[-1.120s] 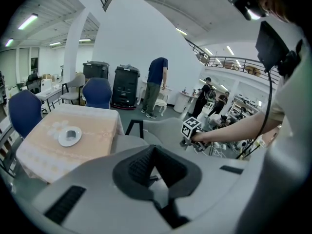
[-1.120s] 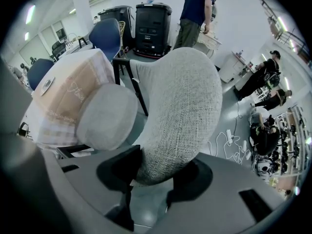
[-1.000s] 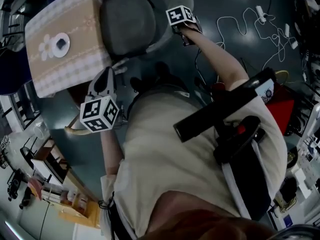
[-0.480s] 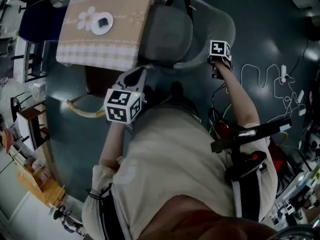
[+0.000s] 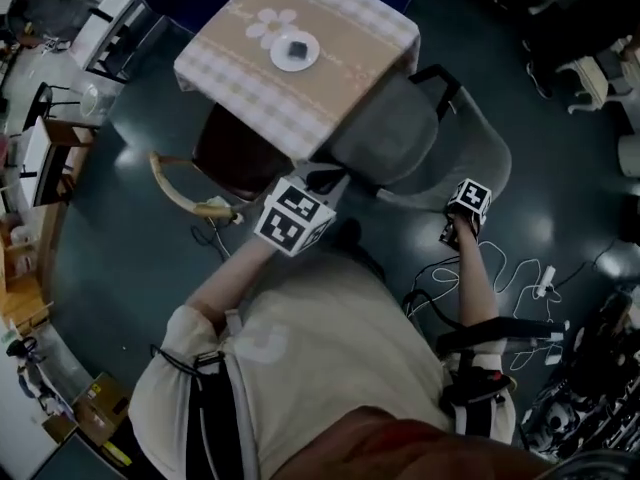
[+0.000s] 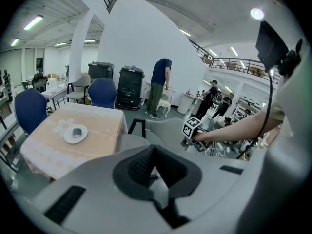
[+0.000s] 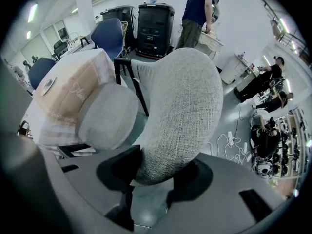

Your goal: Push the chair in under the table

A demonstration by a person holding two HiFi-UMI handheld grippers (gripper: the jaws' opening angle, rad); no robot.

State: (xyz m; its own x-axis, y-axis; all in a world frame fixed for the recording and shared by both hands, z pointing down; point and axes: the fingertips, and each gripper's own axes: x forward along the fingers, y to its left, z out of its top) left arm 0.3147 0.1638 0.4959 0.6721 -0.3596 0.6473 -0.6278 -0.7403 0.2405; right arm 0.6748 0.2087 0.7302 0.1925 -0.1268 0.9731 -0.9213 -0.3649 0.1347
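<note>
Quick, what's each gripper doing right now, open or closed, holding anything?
Left gripper: closed, holding nothing.
Right gripper: closed on the top edge of the chair backrest.

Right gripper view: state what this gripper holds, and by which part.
The right gripper holds the grey fabric-covered chair by the rim of its curved backrest, with one jaw on each face of the padding.

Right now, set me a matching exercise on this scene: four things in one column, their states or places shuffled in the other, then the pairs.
Things:
1 left gripper
2 right gripper
3 plate
4 chair seat

States or places:
A grey, at the table's edge
B shut on the chair back
C on the table
D shut, nothing held

Pairs: 1-D, 2-B, 3-C, 4-A
</note>
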